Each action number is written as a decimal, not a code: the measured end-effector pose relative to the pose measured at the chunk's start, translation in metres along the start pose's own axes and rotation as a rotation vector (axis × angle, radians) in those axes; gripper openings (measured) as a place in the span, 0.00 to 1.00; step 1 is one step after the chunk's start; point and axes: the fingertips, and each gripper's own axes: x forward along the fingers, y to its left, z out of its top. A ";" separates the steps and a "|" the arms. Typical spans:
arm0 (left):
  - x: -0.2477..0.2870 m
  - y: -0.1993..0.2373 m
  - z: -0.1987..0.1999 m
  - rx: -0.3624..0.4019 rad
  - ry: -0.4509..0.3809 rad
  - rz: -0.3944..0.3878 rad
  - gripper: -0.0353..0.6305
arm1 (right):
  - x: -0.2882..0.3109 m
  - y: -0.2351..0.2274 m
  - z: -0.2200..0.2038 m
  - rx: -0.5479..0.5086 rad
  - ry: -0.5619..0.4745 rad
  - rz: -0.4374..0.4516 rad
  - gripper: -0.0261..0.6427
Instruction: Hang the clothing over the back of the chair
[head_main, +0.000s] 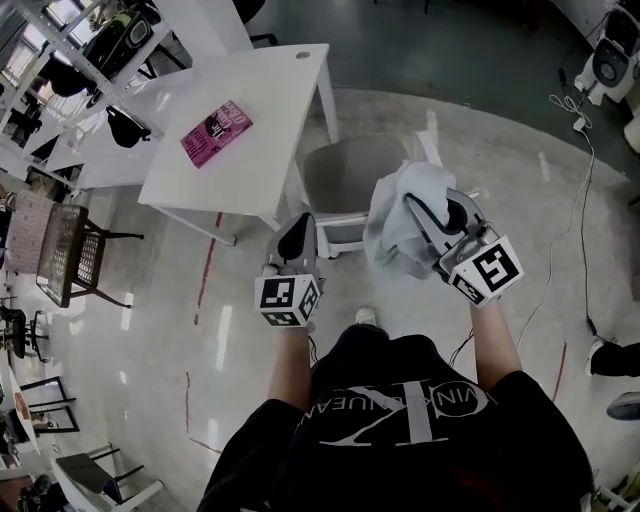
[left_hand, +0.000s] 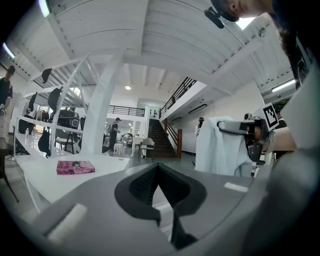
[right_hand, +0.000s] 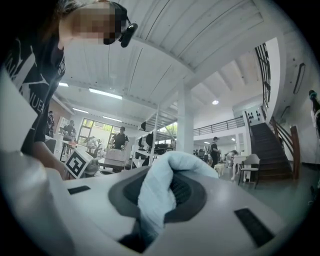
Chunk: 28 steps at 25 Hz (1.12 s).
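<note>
The right gripper (head_main: 425, 215) was clamped on the clothing (head_main: 393, 222), a pale, whitish-blue garment. In the right gripper view a fold of it (right_hand: 156, 197) ran up between the two dark pads and bulged over their tips. Seen from the head view, the garment hung bunched from that gripper at about one o'clock from the person, off the floor and beside the right edge of the chair (head_main: 350, 178). It did not lie on the chair. The chair, with a grey seat and white frame, stood at twelve o'clock, tucked against the near corner of the white desk (head_main: 262, 110), which spread toward ten and eleven o'clock. A pink magazine (head_main: 216, 132) lay flat on the desk, well apart from both grippers. The left gripper (head_main: 296, 238) was held at about eleven o'clock, near the chair's left front. Its jaws were together at the tips with nothing between them. From the left gripper view, the garment (left_hand: 218, 148) hung at three o'clock, and the magazine (left_hand: 75, 167) lay at nine o'clock.
</note>
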 end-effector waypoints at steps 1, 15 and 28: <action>0.003 0.002 0.000 -0.001 0.002 0.001 0.07 | 0.006 -0.004 -0.002 -0.003 0.010 0.004 0.13; 0.035 0.043 0.004 -0.018 0.002 0.016 0.07 | 0.083 -0.083 -0.002 -0.095 0.068 -0.037 0.13; 0.065 0.048 0.014 0.022 -0.014 -0.021 0.07 | 0.130 -0.123 -0.068 -0.171 0.335 -0.102 0.13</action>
